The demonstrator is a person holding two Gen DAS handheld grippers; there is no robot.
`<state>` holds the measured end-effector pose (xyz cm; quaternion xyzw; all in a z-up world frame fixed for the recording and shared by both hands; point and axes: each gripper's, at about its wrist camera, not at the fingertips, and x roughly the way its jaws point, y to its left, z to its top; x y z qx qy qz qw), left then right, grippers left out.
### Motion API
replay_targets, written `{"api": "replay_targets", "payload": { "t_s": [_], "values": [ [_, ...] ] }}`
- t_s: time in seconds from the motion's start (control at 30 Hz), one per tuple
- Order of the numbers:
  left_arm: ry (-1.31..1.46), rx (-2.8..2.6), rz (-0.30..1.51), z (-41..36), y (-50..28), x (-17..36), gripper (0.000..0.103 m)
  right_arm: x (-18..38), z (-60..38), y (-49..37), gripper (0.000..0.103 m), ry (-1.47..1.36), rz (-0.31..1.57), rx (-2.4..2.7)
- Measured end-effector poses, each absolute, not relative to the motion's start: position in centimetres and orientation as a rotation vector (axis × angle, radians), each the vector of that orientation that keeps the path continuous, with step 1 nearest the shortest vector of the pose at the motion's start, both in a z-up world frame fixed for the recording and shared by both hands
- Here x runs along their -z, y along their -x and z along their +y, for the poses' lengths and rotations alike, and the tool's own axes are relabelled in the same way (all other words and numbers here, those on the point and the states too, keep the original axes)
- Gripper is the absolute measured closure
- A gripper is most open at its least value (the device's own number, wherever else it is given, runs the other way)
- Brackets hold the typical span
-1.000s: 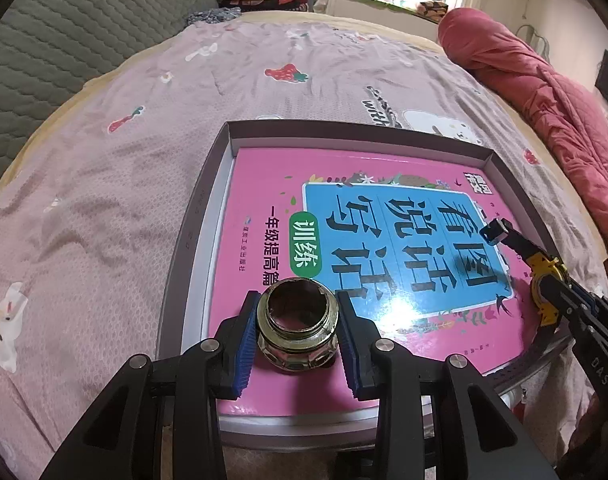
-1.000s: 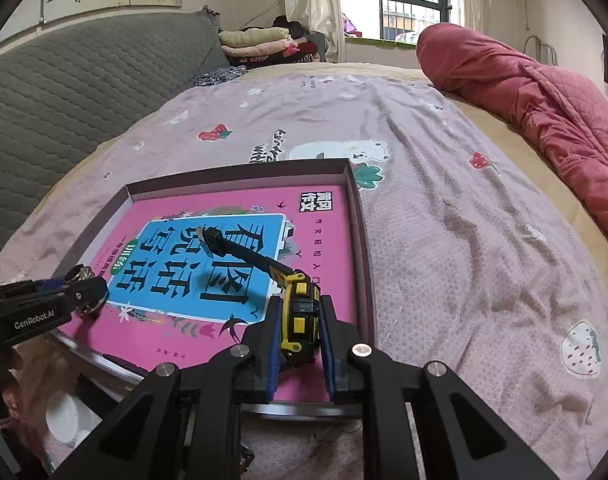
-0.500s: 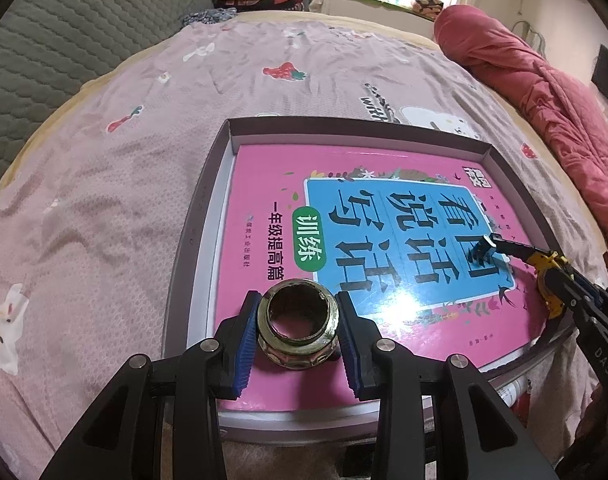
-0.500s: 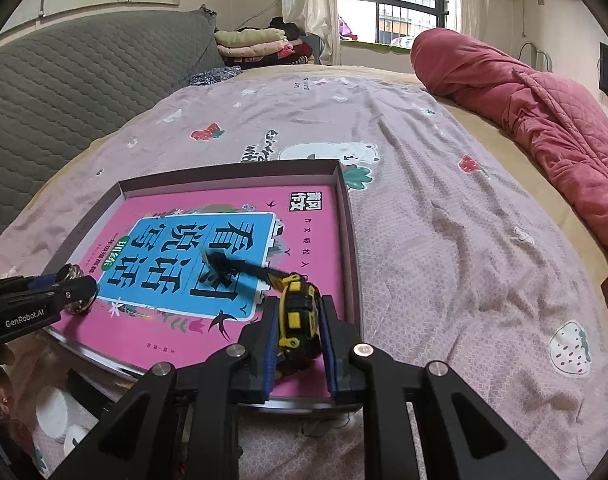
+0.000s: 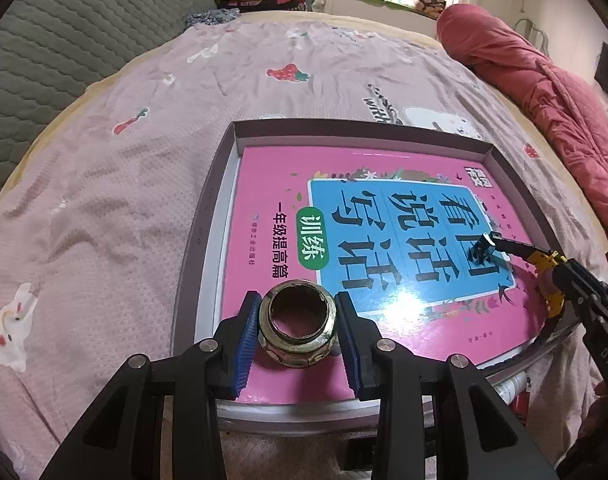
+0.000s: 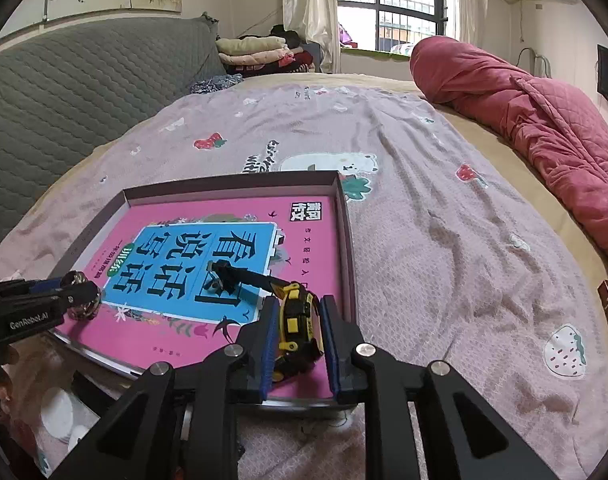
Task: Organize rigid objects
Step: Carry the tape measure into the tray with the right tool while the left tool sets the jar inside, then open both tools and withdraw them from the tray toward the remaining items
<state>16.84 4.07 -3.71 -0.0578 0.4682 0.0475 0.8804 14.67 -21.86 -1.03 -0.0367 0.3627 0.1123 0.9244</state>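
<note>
Right tool [image 6: 297, 334] newly apart around tape measure [image 6: 296, 320]

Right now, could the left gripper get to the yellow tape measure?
Probably not yet. The left gripper has the brass fitting between its fingers, and the right gripper, its jaws just opened, sits around the tape measure, blocking the way.

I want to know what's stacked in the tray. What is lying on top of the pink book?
On the pink book rest a brass fitting, between the left gripper fingers, and a yellow tape measure, between the right gripper fingers. The tray floor beneath the book is mostly covered.
</note>
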Motion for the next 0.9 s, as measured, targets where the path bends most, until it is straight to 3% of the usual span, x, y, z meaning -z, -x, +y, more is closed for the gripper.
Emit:
{"api": "replay_targets", "payload": {
  "t_s": [0.1,0.3,0.9],
  "values": [
    [0.117,-0.109,0.967,4.2,-16.6,3.4,0.055,1.0,-21.9,-14.6,0.079,0.074,0.742,-0.231],
    [0.117,-0.119,0.948,4.4,-16.2,2.6,0.050,0.7,-21.8,-14.1,0.065,0.085,0.721,-0.239],
    [0.139,-0.110,0.872,4.7,-13.5,-1.3,0.039,-1.5,-21.8,-11.8,0.063,0.095,0.680,-0.253]
  ]
}}
